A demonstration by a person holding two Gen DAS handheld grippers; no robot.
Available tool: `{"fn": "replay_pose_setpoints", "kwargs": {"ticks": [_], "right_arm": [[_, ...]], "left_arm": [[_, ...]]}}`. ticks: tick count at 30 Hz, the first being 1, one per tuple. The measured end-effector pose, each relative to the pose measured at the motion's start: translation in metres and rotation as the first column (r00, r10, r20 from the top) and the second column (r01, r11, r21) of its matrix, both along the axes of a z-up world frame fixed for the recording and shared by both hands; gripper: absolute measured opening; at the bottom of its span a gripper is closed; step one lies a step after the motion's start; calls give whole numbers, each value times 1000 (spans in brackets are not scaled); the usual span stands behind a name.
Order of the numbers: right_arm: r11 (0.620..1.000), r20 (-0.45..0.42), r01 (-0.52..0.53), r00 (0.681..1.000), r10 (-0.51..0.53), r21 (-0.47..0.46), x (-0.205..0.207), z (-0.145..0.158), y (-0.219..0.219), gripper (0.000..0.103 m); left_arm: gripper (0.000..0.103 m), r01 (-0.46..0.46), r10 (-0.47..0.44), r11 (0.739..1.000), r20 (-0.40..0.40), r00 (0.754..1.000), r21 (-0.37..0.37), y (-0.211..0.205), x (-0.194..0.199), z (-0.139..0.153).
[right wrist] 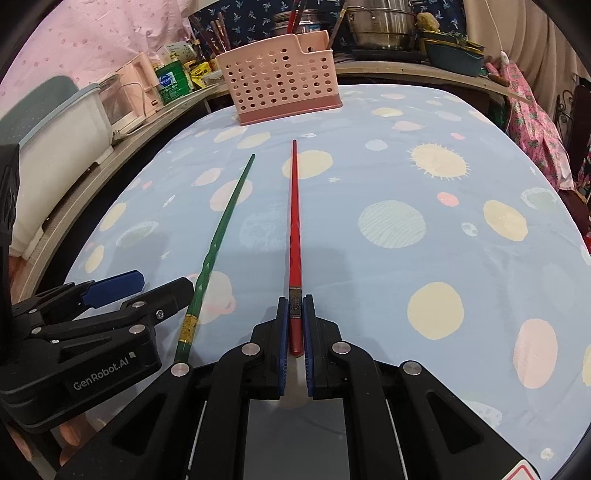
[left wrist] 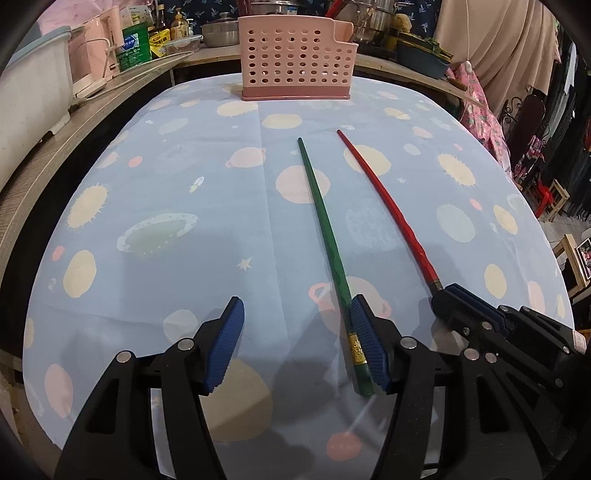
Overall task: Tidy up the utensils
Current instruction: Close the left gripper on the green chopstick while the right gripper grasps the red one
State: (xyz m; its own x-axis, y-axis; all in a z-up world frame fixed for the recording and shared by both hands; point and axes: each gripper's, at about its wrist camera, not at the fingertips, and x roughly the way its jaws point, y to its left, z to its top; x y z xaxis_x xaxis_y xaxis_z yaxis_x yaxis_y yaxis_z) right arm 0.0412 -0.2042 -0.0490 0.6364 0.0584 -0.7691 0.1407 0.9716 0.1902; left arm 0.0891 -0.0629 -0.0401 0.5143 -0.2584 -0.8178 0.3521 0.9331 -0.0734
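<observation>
A green chopstick (left wrist: 325, 225) lies on the blue space-print tablecloth (left wrist: 166, 206), its thick end beside my left gripper's right pad. My left gripper (left wrist: 295, 310) is open around that end. A red chopstick (left wrist: 384, 206) lies to its right. My right gripper (right wrist: 295, 302) is shut on the red chopstick (right wrist: 294, 221) at its thick end, low over the cloth. The green chopstick (right wrist: 221, 229) and the left gripper (right wrist: 147, 284) show in the right wrist view. The right gripper (left wrist: 443, 291) shows in the left wrist view. A pink perforated utensil basket (left wrist: 295, 59) stands at the far edge.
A wooden shelf (left wrist: 74, 122) curves around the table's left and back, with a white box (left wrist: 29, 92), bottles, jars and steel pots (right wrist: 384, 26). The basket (right wrist: 280, 85) holds nothing visible. Clothes hang at the right (left wrist: 480, 110).
</observation>
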Motion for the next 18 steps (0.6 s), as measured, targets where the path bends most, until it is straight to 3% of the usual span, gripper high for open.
{"fn": "replay_pose_setpoints", "kwargs": {"ticks": [12,18], "right_arm": [[1000,0,2,1000,-2,1,-1,0,-1,7],[1000,-1,2,1000,-2,2,-1,0,-1,7]], "left_arm": [[56,32,-32,999,11,999,27,-6,-11,-7],[38,27,-27,999,21,999,26,-1,-13,-6]]}}
